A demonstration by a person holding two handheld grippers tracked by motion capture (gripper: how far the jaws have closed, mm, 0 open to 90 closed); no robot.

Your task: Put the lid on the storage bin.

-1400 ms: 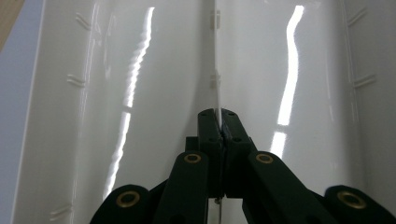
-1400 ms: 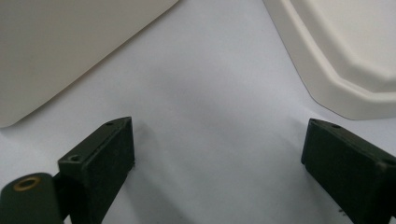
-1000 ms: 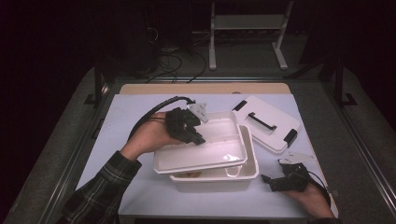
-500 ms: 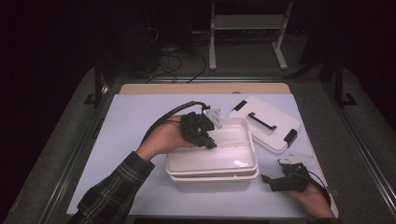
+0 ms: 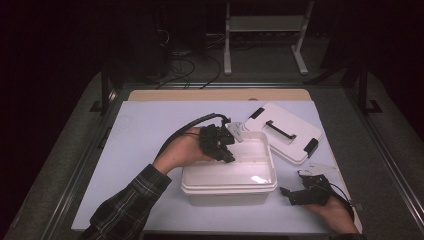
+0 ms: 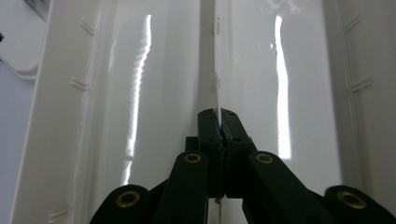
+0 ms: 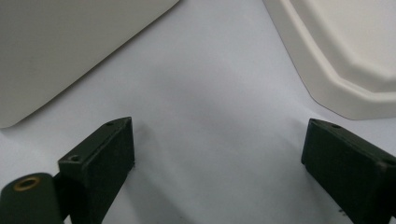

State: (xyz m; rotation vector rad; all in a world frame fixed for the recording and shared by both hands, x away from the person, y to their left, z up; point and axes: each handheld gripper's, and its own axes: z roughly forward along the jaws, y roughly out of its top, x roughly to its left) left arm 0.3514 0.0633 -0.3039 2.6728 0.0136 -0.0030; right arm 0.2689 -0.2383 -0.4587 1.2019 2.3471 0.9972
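Plaid sleeve (image 5: 125, 200); black tool (image 5: 220, 145), brass rivets, black cable (image 5: 180, 134).

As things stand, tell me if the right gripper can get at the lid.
Probably yes: the right gripper rests open on the table, and bare mat lies between it and the lid.

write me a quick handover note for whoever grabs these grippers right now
Left gripper: shut on the thin centre wall of the white tray, holding the tray seated in the top of the white box.
Right gripper: open, holding nothing, resting on the table right of the box.
Lid: off, lying flat behind and to the right of the box.
Done: tray looks nested in the box, roughly level.
Left: probably release the tray, then fetch the lid and close the box.
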